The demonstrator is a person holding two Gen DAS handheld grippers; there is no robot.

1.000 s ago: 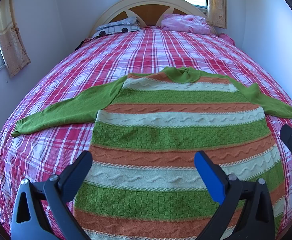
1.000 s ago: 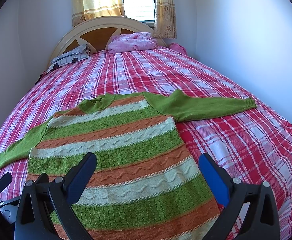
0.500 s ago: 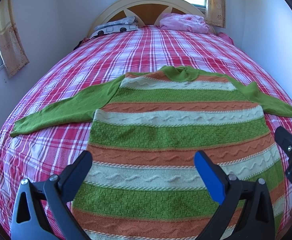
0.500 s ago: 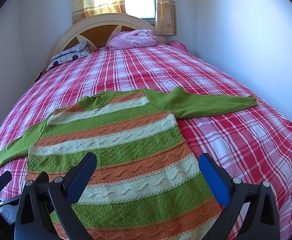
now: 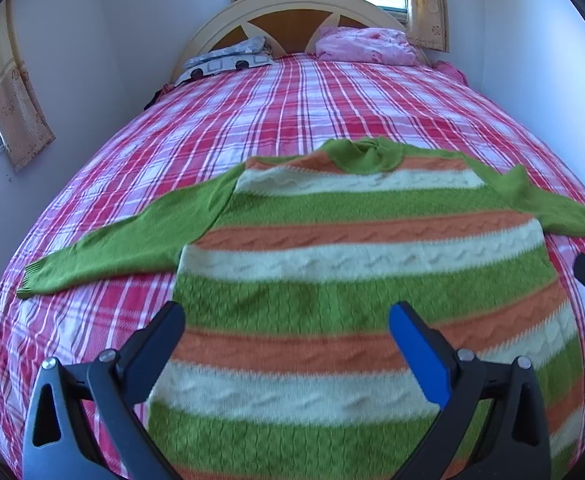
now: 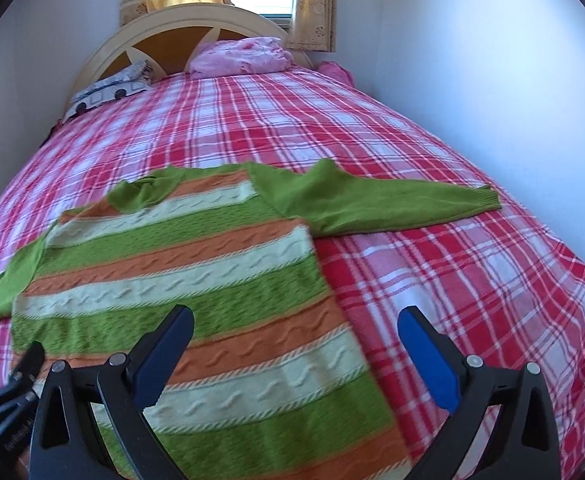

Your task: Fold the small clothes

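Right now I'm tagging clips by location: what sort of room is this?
Most likely a home bedroom: a bed with a plaid sheet, a curved headboard, pillows, and curtained windows.

A bed [image 5: 292,120] covered in a red, pink and white plaid sheet [image 6: 452,272] fills the room. A striped sweater [image 5: 332,272] in green, orange and cream lies flat on its near half, both green sleeves spread out to left and right. At the far end, against the arched headboard [image 5: 292,8], rest a grey patterned pillow [image 5: 228,58] on the left and a pink bundle [image 5: 364,46] on the right.
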